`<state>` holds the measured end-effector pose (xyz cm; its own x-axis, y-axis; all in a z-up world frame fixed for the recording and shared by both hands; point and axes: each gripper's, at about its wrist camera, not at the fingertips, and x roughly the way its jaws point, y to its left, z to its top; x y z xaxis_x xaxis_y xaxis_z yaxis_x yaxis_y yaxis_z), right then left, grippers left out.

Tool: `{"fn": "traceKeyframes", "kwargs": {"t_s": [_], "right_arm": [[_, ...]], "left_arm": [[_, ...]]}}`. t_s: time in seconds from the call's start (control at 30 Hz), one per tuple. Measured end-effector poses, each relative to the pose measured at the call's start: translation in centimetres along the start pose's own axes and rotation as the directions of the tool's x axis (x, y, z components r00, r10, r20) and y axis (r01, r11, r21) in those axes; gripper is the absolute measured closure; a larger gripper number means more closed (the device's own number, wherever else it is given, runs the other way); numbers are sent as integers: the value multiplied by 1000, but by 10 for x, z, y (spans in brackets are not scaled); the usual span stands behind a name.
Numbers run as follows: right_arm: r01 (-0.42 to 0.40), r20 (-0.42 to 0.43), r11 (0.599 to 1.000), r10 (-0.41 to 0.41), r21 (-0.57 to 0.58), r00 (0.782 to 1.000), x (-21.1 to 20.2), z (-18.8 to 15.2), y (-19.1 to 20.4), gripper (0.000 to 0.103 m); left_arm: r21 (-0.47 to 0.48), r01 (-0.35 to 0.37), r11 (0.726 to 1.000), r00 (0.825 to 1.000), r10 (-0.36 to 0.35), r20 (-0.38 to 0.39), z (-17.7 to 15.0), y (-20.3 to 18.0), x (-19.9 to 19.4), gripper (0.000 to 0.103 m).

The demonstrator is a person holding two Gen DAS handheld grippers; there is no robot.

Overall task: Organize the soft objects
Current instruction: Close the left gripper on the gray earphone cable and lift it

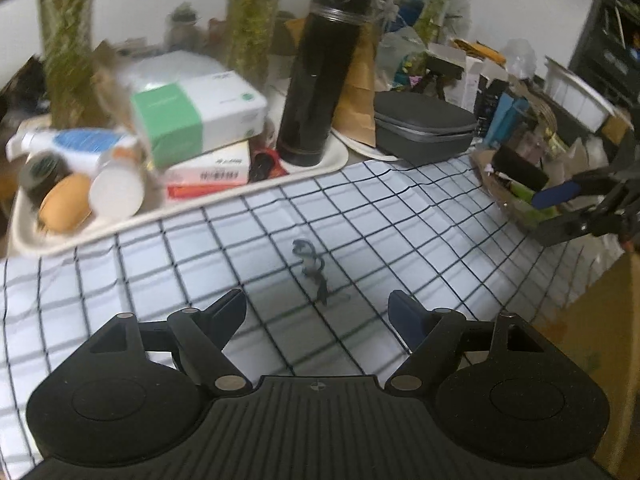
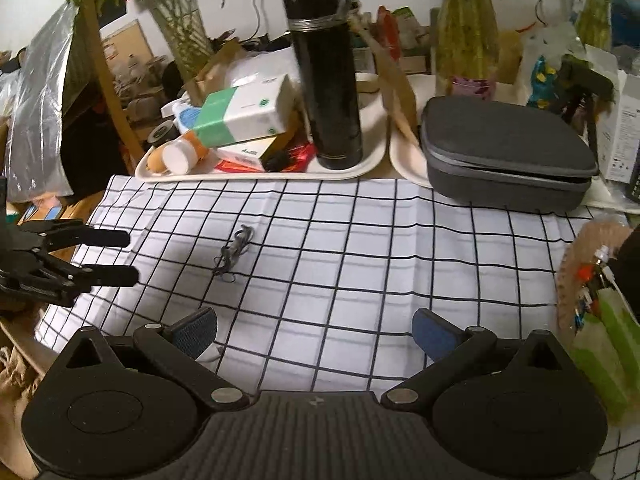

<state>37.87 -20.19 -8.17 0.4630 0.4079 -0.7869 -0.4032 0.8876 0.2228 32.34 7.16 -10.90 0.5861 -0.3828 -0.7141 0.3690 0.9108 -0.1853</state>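
Observation:
A small dark tangled cord [image 1: 312,268] lies on the white black-checked cloth [image 1: 400,220], which has a few creases. My left gripper [image 1: 318,306] hovers just short of the cord, its jaws open with nothing between them. In the right wrist view the same cord [image 2: 234,252] lies left of centre on the cloth [image 2: 360,260], and the left gripper [image 2: 126,258] reaches in from the left edge, a little apart from it. My right gripper [image 2: 314,322] stands open over the cloth's near edge and holds nothing. It also shows at the right of the left wrist view as the right gripper [image 1: 560,212].
Behind the cloth a cream tray [image 2: 372,160] carries boxes, tubes and a tall black flask [image 2: 328,80]. A grey zip case [image 2: 504,152] sits to its right. A cluttered basket [image 1: 516,184] stands at the cloth's right end. Plants in vases line the back wall.

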Motion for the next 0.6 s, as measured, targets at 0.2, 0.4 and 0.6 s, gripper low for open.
{"fn": "traceKeyframes", "kwargs": {"t_s": [0.2, 0.4, 0.6], "right_arm": [[50, 15, 998, -50, -23, 999, -1, 1, -1, 0], [71, 18, 997, -71, -39, 997, -1, 1, -2, 0], [78, 26, 996, -77, -41, 997, -2, 2, -4, 0]], "left_arm": [[129, -43, 991, 999, 43, 0, 4, -13, 32, 31], [147, -46, 988, 998, 51, -27, 7, -10, 60, 47], [206, -67, 976, 996, 79, -51, 4, -15, 80, 59]]}}
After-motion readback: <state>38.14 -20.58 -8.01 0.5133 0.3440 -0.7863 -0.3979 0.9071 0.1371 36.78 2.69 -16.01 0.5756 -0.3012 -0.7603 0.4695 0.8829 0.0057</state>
